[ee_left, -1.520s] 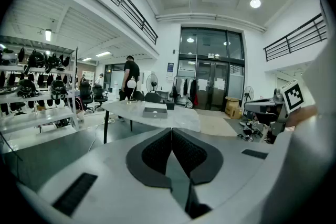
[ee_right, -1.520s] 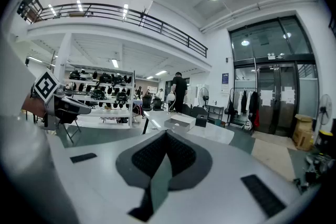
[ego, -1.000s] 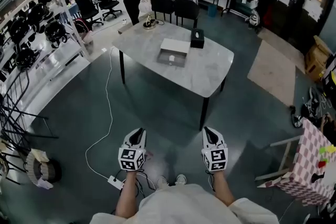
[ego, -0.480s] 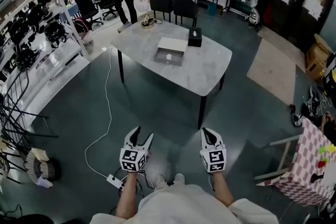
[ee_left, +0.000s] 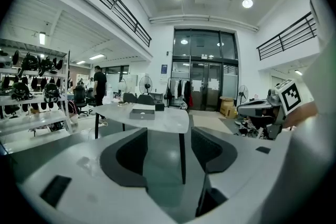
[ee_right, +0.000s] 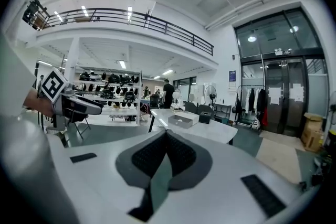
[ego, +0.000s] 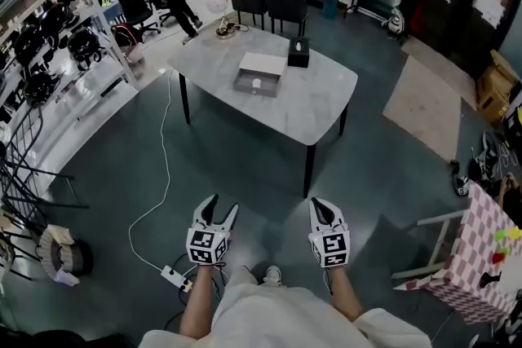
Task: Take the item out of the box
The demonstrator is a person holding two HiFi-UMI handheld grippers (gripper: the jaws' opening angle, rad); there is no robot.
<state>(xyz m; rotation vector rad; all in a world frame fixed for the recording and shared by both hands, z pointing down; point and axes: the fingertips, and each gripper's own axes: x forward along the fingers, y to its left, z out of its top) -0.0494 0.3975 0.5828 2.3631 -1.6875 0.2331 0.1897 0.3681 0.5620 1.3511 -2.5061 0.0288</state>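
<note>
Grey table [ego: 314, 106]: 1 box [ego: 259, 75], 2 chairs [ego: 287, 8] behind; left hand-held gripper [ego: 223, 206] apart, empty; right hand-held gripper [ego: 318, 206] together.

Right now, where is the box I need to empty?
In the head view the open box sits straight ahead on the far half of the grey table, just left of the small black box.

Left hand-held gripper [ego: 223, 207] just opened, empty; right hand-held gripper [ego: 320, 205] closed.
</note>
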